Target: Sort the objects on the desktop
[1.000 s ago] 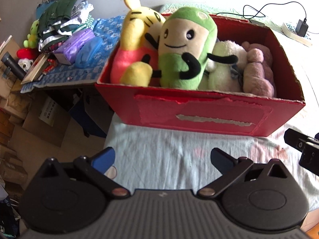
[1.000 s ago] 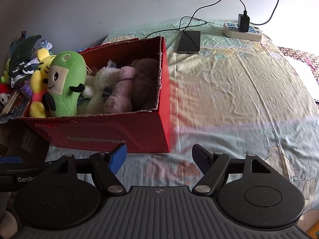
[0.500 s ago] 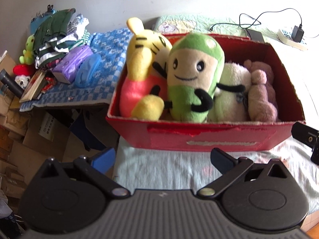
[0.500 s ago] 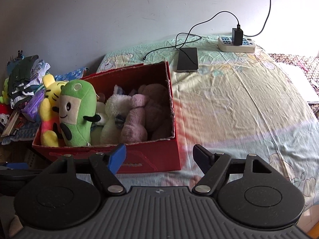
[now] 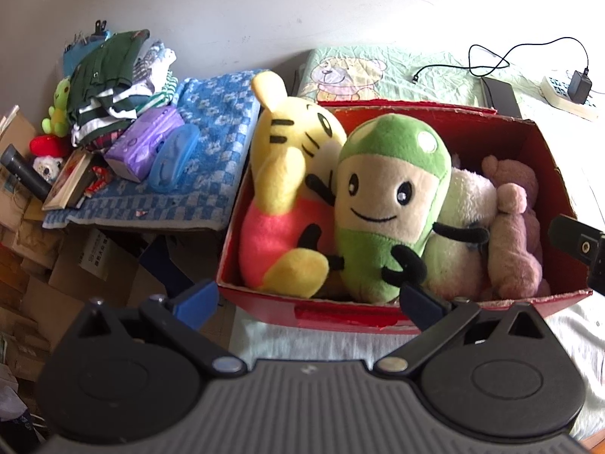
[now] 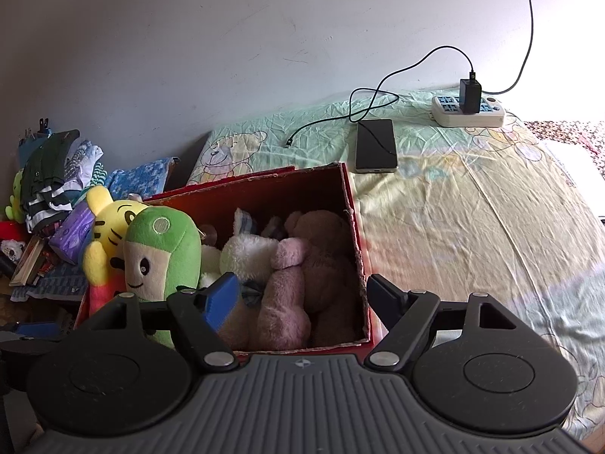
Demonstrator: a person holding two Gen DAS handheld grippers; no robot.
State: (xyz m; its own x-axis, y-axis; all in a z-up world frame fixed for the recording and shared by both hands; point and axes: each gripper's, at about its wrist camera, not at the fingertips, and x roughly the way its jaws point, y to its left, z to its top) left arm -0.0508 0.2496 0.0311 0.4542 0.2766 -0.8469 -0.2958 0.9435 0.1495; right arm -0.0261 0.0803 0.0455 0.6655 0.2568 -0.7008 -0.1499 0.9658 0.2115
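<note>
Box holds four plush toys; left gripper, right gripper fingers spread, empty.

Home bedroom; cartoon bedsheet, plush toys, folded clothes

Daylight floods in from the right, so the wall blows out white in the left wrist view, while the right wrist view is dimmer and greyish. Heavy fisheye bending, dark vignetted corners. The red box interior sits in shadow; focus is decent throughout.
</note>
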